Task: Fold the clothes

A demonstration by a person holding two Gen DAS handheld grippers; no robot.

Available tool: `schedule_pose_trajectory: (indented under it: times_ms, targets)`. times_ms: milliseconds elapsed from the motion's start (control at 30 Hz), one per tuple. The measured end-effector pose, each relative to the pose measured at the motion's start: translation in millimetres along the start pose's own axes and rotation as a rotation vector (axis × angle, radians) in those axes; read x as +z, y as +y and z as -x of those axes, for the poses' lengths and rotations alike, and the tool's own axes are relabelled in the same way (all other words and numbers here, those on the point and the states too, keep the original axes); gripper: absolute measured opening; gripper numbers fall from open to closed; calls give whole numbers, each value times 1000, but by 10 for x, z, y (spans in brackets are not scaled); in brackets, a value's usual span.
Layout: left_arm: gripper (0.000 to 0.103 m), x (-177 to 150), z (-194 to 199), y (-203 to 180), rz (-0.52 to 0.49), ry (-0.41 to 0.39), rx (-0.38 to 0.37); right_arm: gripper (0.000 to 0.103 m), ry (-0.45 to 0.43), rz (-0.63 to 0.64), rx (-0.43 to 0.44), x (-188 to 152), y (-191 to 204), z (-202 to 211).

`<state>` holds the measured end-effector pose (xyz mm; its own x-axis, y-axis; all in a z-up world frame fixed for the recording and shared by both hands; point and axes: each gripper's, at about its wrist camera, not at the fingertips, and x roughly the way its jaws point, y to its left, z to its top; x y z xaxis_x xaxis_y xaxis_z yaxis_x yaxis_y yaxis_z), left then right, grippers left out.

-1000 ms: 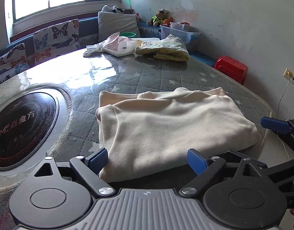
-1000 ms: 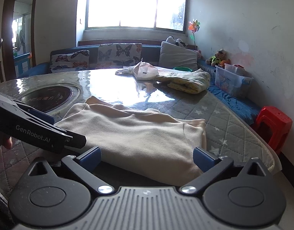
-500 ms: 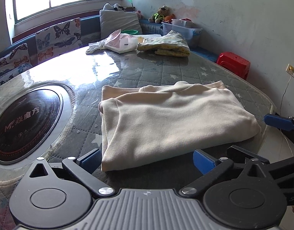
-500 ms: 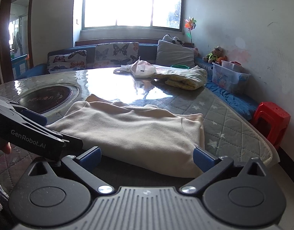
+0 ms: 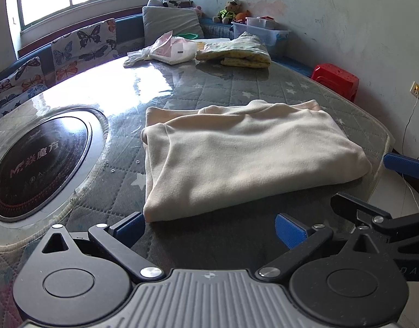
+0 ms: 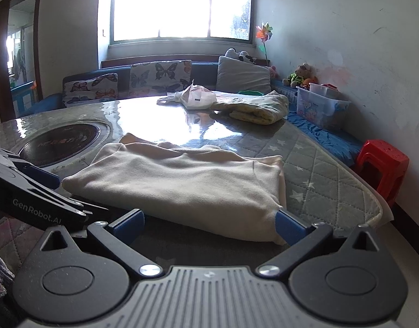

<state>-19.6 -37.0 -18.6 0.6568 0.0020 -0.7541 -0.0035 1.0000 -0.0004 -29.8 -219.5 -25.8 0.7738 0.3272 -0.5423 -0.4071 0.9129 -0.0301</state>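
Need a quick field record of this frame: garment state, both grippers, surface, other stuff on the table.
garment: cream sweater, folded into a flat rectangle, lying free on the table
left gripper: open, just short of the sweater's near edge, nothing held
right gripper: open, at the sweater's near edge, nothing held
surface: quilted star-print table cover under a glossy clear sheet
inset: round black cooktop to the sweater's left
far end: folded yellow blanket, white plastic bag
off table: red stool
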Motion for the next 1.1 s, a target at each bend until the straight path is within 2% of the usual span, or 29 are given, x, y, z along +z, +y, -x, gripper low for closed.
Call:
schedule_pose_trajectory:
  times_ms: [1100]
  targets:
    - [103,-98,34,-108,-42,31,11,103,8,-31,-1,-84,-47,97]
